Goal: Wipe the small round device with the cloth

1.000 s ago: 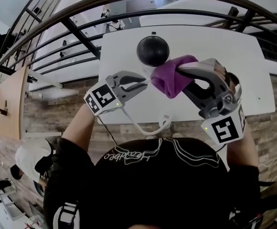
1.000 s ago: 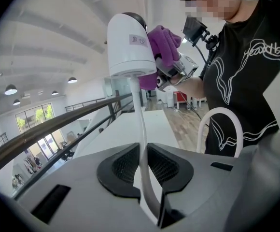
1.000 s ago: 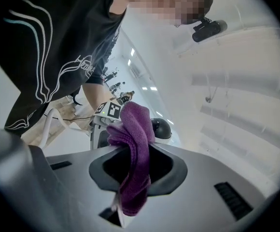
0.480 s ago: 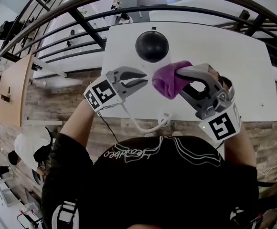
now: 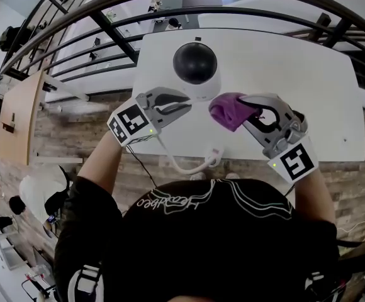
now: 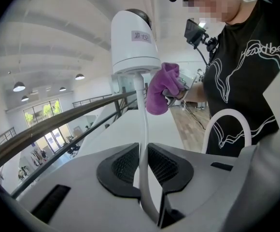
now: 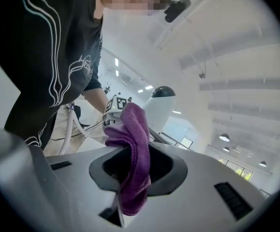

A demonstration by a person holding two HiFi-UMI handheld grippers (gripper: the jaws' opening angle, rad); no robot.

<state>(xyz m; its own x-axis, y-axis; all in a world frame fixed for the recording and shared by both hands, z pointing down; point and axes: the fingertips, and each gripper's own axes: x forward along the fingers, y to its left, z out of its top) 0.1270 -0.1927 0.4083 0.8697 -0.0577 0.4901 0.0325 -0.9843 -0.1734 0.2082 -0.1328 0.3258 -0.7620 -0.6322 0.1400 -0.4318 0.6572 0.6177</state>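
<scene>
The small round device (image 5: pixel 195 65) has a black dome on a white body and sits over the white table (image 5: pixel 296 61); in the left gripper view the device (image 6: pixel 135 47) shows its white side with a label. Its white cable (image 6: pixel 142 129) runs down between the jaws of my left gripper (image 5: pixel 185 104), which is shut on it. My right gripper (image 5: pixel 248 109) is shut on a purple cloth (image 5: pixel 230 111), bunched just right of the device and a little apart from it. From the right gripper view the cloth (image 7: pixel 135 158) hangs out of the jaws, with the device (image 7: pixel 160 105) beyond.
The cable (image 5: pixel 192 165) loops off the table's near edge toward the person's black shirt. Dark railings (image 5: pixel 107 36) curve behind and left of the table, with a wooden floor below. A tripod leg (image 7: pixel 67 129) stands by the person.
My right gripper has dropped and rolled with the cloth, which now sits lower and right of the device. The device now shows its white body beneath the dome. The left gripper stays put.
</scene>
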